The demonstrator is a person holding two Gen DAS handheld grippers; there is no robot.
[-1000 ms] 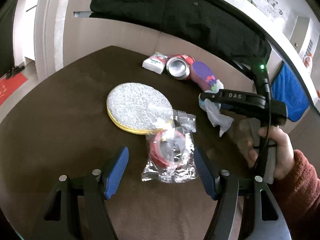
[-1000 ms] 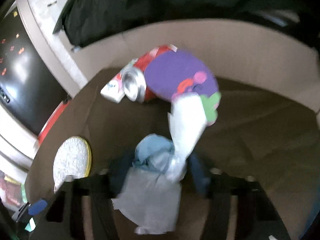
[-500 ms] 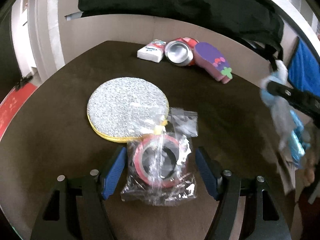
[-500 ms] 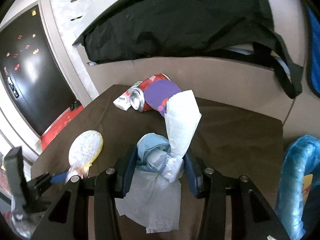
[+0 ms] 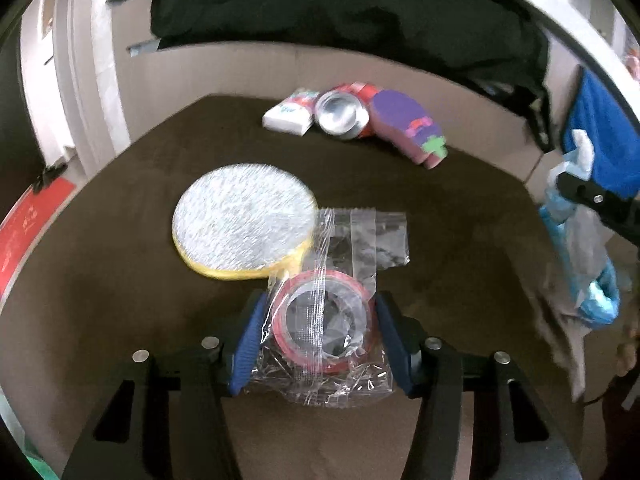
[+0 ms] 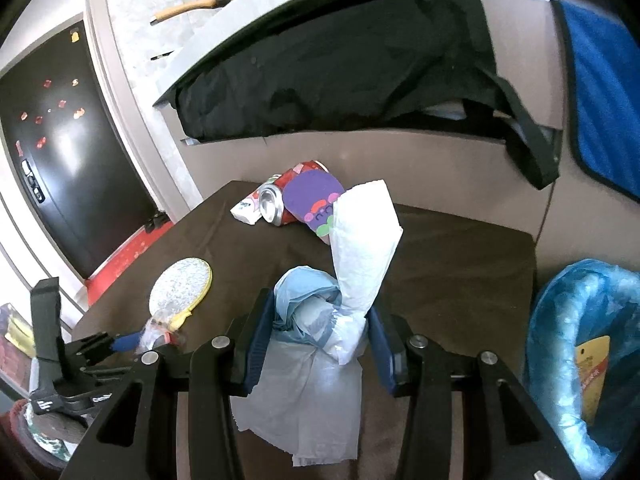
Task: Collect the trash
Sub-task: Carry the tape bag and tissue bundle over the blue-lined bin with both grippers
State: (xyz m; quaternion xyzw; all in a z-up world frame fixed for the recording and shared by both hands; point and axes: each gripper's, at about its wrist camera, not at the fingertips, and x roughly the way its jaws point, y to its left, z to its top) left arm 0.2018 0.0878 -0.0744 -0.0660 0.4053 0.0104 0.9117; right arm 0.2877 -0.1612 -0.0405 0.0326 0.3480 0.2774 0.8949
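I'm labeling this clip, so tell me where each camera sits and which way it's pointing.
Left wrist: sits on the left tongs, looking down and forward over the brown table at the clear packet with red tape roll between its blue pads; no hand shows.
Right wrist: sits on the right tongs, facing across the table toward the blue-lined bin, gripping crumpled tissue; no hand shows.
Shared: silver round pad, crushed can, purple sponge, and each other's tongs.

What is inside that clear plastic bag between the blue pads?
Inside the clear plastic bag lies a red ring, perhaps a tape roll. The wrinkled film blurs anything else. The bag's top corner overlaps the round sponge, hiding a bit of its edge.
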